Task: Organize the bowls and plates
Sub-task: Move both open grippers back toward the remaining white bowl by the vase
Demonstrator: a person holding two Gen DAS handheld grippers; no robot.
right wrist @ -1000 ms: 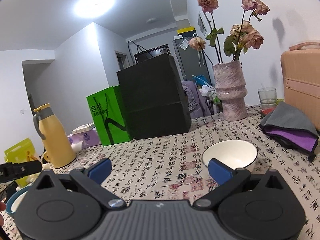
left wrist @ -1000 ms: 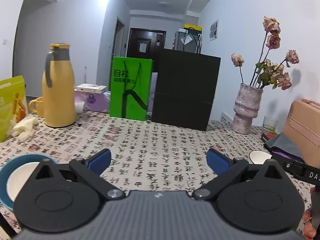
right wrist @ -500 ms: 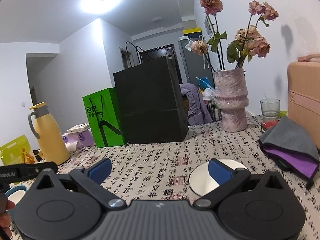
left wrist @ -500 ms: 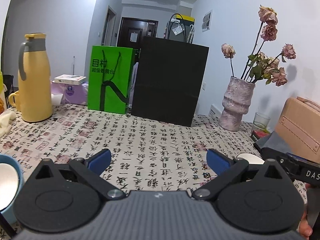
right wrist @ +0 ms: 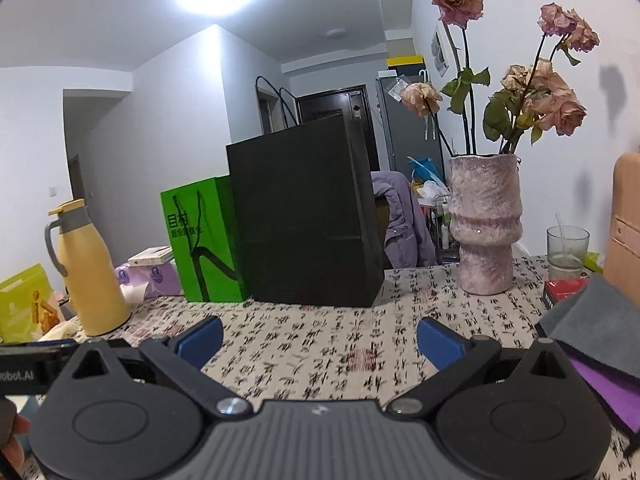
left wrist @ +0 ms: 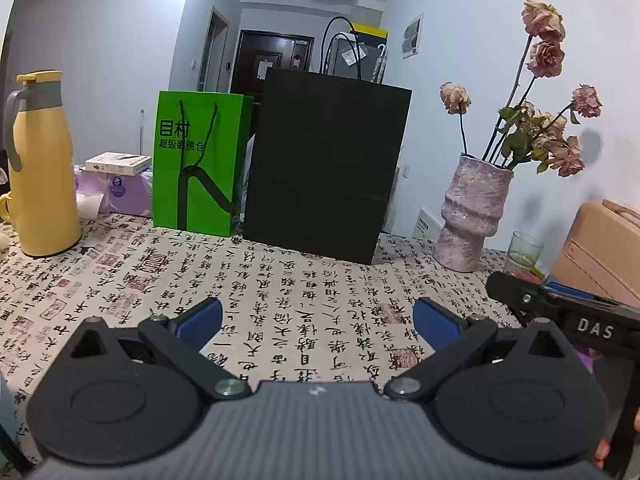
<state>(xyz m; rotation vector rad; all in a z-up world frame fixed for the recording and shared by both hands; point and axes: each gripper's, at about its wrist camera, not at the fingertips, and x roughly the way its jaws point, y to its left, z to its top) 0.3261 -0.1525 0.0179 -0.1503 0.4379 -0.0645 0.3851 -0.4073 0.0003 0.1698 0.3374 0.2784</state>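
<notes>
Calligraphy-printed cloth is covering the table (left wrist: 304, 296), matte and flat. Both grippers are hovering over it with blue-padded fingers spread wide, released, gripping and touching nothing: the left gripper (left wrist: 316, 320) and the right gripper (right wrist: 319, 338). No plate or bowl is showing in either view, so I cannot tell where they are lying. At twelve o'clock a boxy black paper bag (left wrist: 326, 168) is standing beside a glossy green bag (left wrist: 198, 164). At nine o'clock a smooth yellow thermos (left wrist: 42, 168) is standing; at two o'clock a rough, ribbed pink vase (left wrist: 474, 208) is holding dried roses.
</notes>
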